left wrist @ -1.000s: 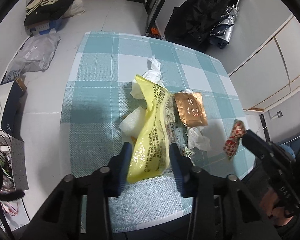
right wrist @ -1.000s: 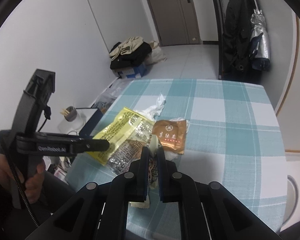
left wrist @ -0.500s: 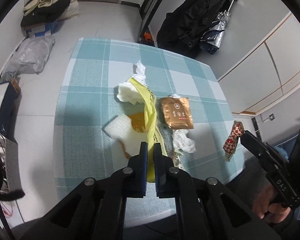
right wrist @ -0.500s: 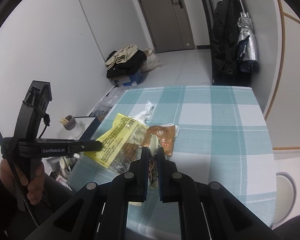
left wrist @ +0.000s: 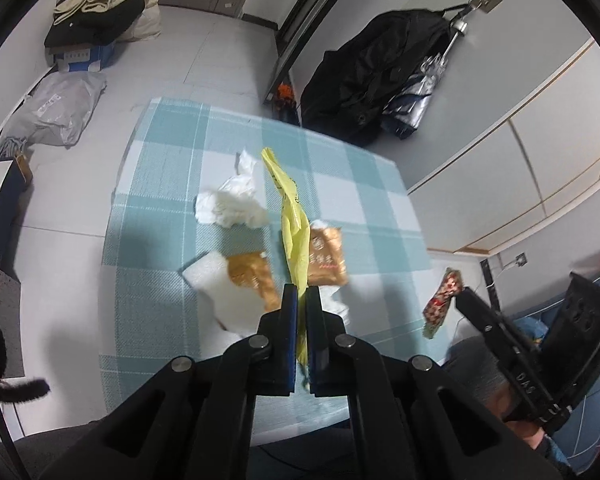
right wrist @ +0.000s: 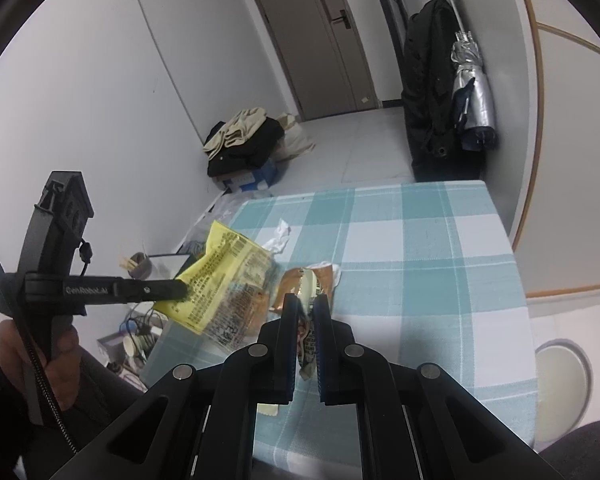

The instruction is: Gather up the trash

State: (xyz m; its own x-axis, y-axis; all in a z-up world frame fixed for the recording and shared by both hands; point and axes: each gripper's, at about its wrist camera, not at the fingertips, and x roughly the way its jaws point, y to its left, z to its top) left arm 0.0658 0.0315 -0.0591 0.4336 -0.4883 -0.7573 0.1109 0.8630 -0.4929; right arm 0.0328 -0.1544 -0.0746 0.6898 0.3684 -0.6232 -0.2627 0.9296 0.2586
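My left gripper (left wrist: 299, 295) is shut on a yellow snack bag (left wrist: 287, 216) and holds it edge-on above the checked table (left wrist: 160, 184); the bag also shows in the right wrist view (right wrist: 224, 276). My right gripper (right wrist: 305, 305) is shut on a small red-checked wrapper (right wrist: 305, 344), which also shows in the left wrist view (left wrist: 440, 300). On the table lie crumpled white tissue (left wrist: 230, 204), a white foam piece (left wrist: 210, 284), a brown packet (left wrist: 254, 276) and a second brown packet (left wrist: 326, 256).
A black coat and a silver umbrella (left wrist: 404, 92) hang on the wall behind the table. Clothes on a box (left wrist: 92, 20) and a grey plastic bag (left wrist: 56, 112) lie on the floor to the left. A round stool (right wrist: 560, 388) stands to the right.
My left gripper has shut on the yellow bag and lifted it off the table, uncovering a brown packet and the foam piece. Both grippers have risen; the right one still holds its wrapper.
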